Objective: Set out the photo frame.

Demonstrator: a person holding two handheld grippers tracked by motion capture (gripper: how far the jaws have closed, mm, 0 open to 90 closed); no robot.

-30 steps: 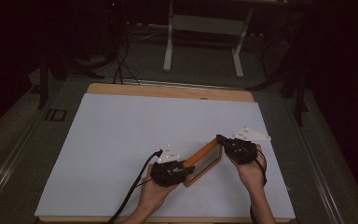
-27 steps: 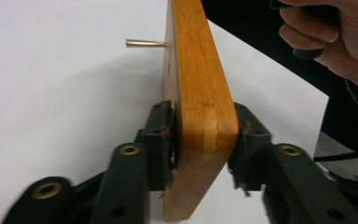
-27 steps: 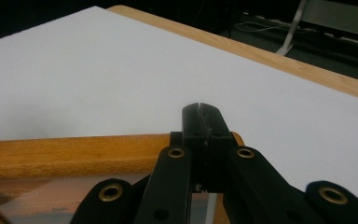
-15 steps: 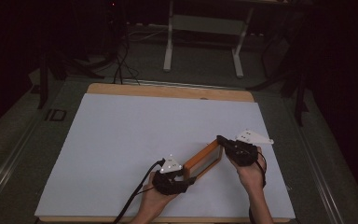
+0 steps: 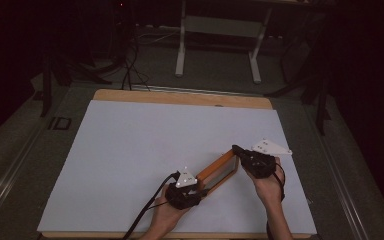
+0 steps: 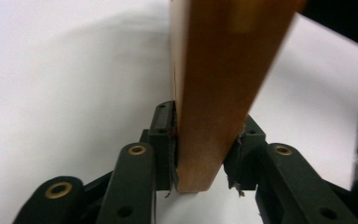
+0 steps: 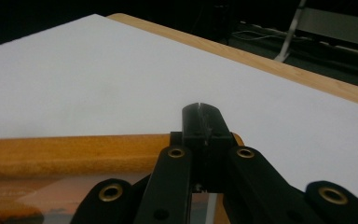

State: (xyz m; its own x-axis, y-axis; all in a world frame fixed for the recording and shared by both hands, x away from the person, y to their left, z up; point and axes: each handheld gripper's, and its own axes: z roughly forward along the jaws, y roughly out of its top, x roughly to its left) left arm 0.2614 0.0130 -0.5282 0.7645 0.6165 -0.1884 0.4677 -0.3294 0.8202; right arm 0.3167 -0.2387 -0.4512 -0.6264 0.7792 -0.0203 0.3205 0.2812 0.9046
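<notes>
Both grippers' jaws clamp a smooth, rectangular orange wooden frame (image 5: 219, 170).

This looks like a lab or test room set up for recording. A wooden counter (image 5: 180, 96) carries a plain white sheet (image 5: 145, 150) and stands on grey carpet (image 5: 10, 165). The surroundings are dark, with loose cables (image 5: 130, 70) on the far floor and a white metal stand (image 5: 217, 47) behind them.
</notes>
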